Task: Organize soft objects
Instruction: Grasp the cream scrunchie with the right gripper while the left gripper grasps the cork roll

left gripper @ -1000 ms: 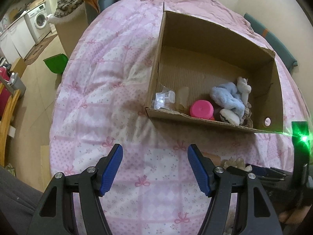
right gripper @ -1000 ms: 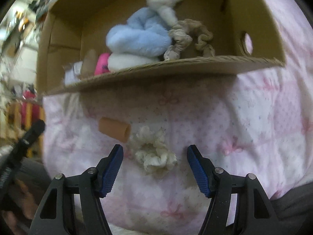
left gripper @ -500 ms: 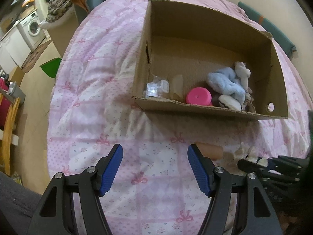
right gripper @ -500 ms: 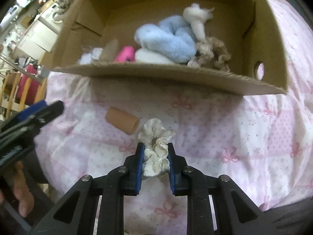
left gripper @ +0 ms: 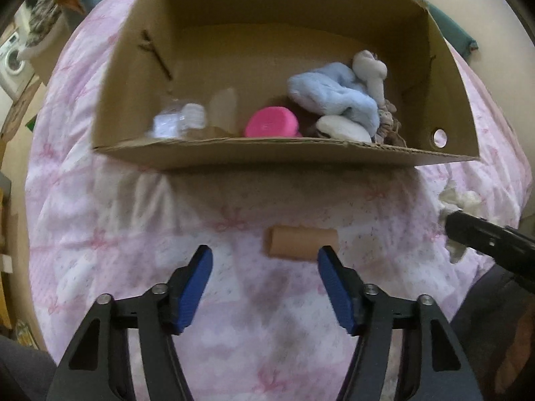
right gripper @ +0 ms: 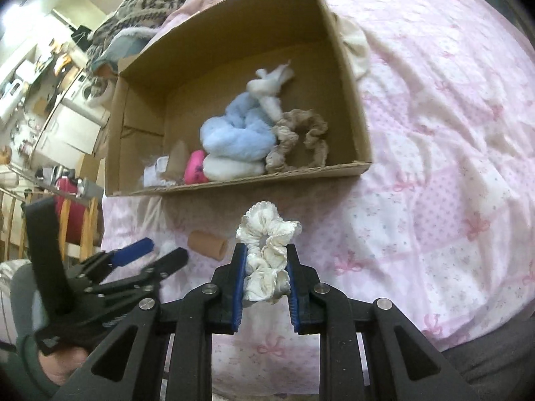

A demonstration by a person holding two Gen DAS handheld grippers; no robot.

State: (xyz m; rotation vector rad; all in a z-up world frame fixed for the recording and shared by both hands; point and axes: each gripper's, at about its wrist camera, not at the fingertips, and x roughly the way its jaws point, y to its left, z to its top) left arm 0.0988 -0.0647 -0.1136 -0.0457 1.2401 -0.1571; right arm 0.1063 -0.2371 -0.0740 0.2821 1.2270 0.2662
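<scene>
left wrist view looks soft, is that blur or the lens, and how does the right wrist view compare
Left wrist view: motion smear on the cardboard box contents and quilt, fisheye bending the edges. Right wrist view: white scrunchie in the right gripper fairly crisp, left gripper blurred, bright glare upper left.

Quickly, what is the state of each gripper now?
Left gripper: jaws open, closing, nothing held.
Right gripper: jaws shut on the white scrunchie.
</scene>
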